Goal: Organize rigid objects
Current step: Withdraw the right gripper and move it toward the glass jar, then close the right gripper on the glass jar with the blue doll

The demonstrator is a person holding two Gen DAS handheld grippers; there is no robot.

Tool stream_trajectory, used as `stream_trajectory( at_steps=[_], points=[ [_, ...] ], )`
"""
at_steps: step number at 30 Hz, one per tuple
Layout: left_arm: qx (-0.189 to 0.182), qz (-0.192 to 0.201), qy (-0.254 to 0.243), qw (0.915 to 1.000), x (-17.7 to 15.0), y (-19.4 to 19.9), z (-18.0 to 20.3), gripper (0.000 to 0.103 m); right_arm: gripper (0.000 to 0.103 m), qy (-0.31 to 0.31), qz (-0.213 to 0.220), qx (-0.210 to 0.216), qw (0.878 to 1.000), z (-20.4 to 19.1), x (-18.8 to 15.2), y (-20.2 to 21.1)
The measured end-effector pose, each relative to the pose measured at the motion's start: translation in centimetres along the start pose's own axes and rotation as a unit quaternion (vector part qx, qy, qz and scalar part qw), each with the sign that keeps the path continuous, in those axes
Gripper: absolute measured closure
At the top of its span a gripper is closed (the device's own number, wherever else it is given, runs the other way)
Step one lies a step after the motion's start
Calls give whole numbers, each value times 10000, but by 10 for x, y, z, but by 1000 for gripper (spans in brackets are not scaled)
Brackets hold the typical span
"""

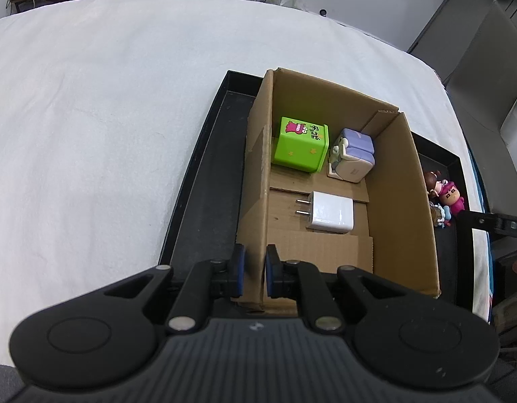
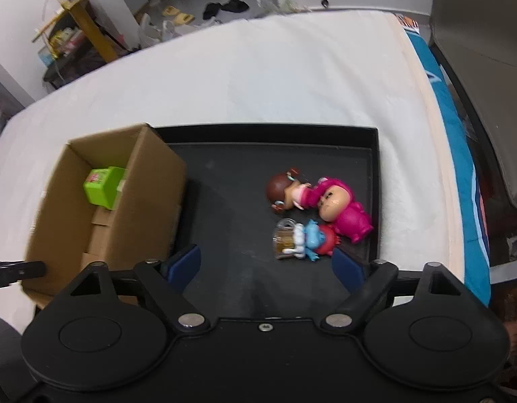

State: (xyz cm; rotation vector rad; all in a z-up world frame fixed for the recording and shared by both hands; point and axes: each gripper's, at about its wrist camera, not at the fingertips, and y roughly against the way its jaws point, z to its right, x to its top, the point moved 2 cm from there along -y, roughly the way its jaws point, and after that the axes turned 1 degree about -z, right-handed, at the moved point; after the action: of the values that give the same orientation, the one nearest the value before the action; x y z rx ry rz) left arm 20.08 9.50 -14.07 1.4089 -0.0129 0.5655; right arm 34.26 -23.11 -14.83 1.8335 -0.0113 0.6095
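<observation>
Three small figures lie close together at the right end of a black tray (image 2: 372, 168): a pink figure (image 2: 346, 215), a brown-haired figure (image 2: 282, 189) touching it, and a blue-and-red figure (image 2: 314, 240) just below them. The right hand-held gripper (image 2: 265, 267) hangs above them with jaws spread and nothing between the pads. A cardboard box (image 1: 403, 181) stands in the tray's left part, holding a green cube (image 1: 300, 149), a lilac cube (image 1: 354, 158) and a white charger (image 1: 330, 213). The left hand-held gripper (image 1: 255, 273) pinches the box's near left wall. The tray rests on a white-covered bench (image 1: 90, 117).

Black tray (image 2: 374, 168) on white-covered table (image 1: 107, 100)
</observation>
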Motion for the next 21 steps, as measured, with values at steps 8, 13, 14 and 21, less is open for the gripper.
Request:
stream_trajectory(
  at_steps=[8,13,14,21],
  points=[
    [17,-5,-22,10000,0,0,0,92,26,-68,-108,-116,9999,7,1,-14],
    [20,0,-34,10000,0,0,1,92,35,-18,-143,-196,9997,6,2,-24],
    [23,1,-36,10000,0,0,1,92,38,-16,-155,-209,9997,6,2,-26],
    [37,4,-42,10000,0,0,2,92,50,58,-127,-250,9996,4,3,-34]
  ],
)
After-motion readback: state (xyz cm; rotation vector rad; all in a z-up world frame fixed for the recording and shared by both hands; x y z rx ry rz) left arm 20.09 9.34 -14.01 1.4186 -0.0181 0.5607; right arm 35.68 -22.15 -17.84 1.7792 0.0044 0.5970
